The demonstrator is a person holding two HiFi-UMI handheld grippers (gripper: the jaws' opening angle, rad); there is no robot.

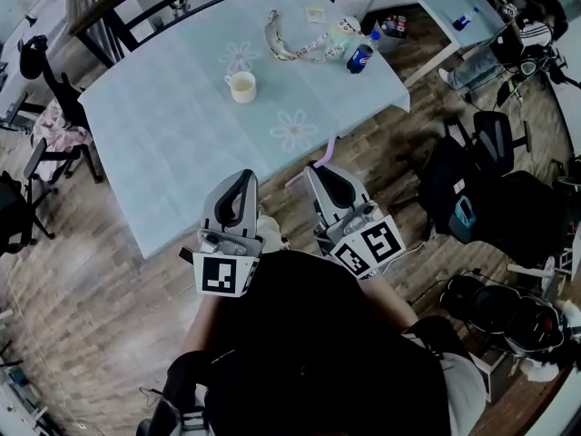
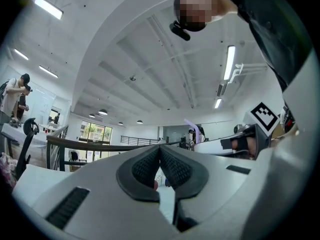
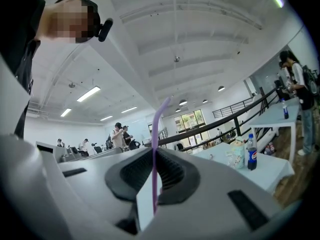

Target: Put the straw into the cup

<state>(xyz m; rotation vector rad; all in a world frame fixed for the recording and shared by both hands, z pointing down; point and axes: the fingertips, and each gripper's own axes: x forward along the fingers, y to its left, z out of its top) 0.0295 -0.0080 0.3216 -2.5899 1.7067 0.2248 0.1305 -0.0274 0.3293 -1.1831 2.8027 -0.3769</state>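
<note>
In the head view the table (image 1: pixel 163 125) is standing ahead of the person, its near edge running slantwise from lower left up to the right corner, with wooden floor (image 1: pixel 109 307) showing before it. The cup (image 1: pixel 241 86) is sitting upright near the table's middle, with bare tabletop all round it; a bottle (image 1: pixel 360 58) is standing well apart, near the far right corner. The left gripper (image 1: pixel 243 176) is reaching just over the near edge, and the right gripper (image 1: pixel 315 167) is hovering beside it at that edge, carrying the straw (image 1: pixel 329 146), which is sticking out toward the right, far short of the cup. Chairs (image 1: pixel 45 153) are crowding the table's left side. In the left gripper view the left gripper (image 2: pixel 160 153) is keeping its jaws pressed together with nothing between them; the straw (image 2: pixel 192 126) is showing off to the right. In the right gripper view the right gripper (image 3: pixel 154 156) is pinching the straw (image 3: pixel 155 134), which is standing upright between the pads, its top bending rightward. The bottle (image 3: pixel 251 154) is standing near the table's (image 3: pixel 272 171) right edge.
</note>
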